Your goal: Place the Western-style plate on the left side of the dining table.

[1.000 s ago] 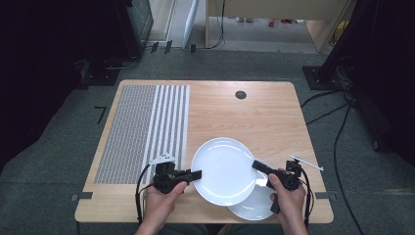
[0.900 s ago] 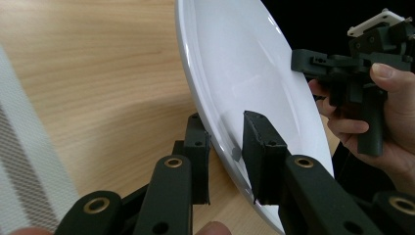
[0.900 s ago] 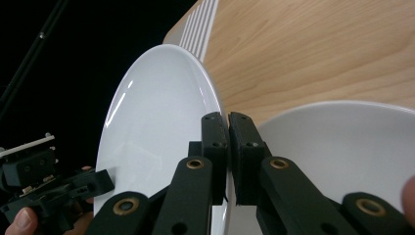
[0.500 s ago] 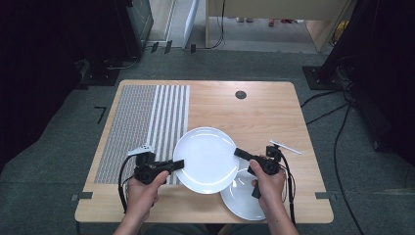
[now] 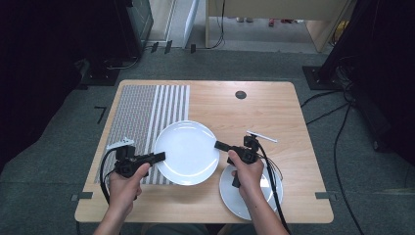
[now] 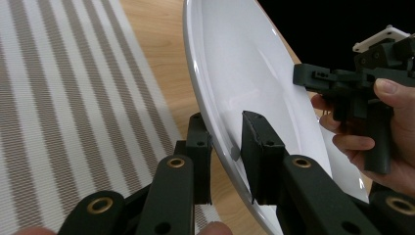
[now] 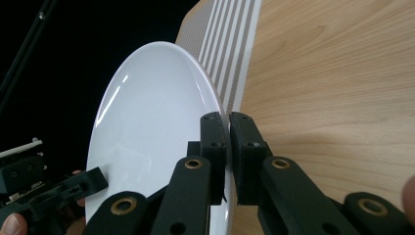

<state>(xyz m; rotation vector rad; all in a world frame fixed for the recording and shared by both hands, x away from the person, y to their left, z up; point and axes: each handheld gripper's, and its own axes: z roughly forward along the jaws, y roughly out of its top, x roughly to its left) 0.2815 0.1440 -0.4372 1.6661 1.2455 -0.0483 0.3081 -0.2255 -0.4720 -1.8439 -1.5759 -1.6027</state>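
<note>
A large white plate hangs above the wooden table, partly over the striped placemat. My left gripper is shut on the plate's left rim; in the left gripper view its jaws pinch the plate's edge. On the opposite rim my right gripper is shut as well, and the right gripper view has that rim squeezed between the two pads. A second, smaller white plate lies on the table under my right hand.
A round black grommet sits in the tabletop near the back edge. Cables trail from both grippers over the table's front edge. Dark equipment and cords lie on the grey floor around the table.
Both grippers have carried the large plate to the left and a little away from the front edge. It has come off the smaller plate and now overlaps the placemat.
</note>
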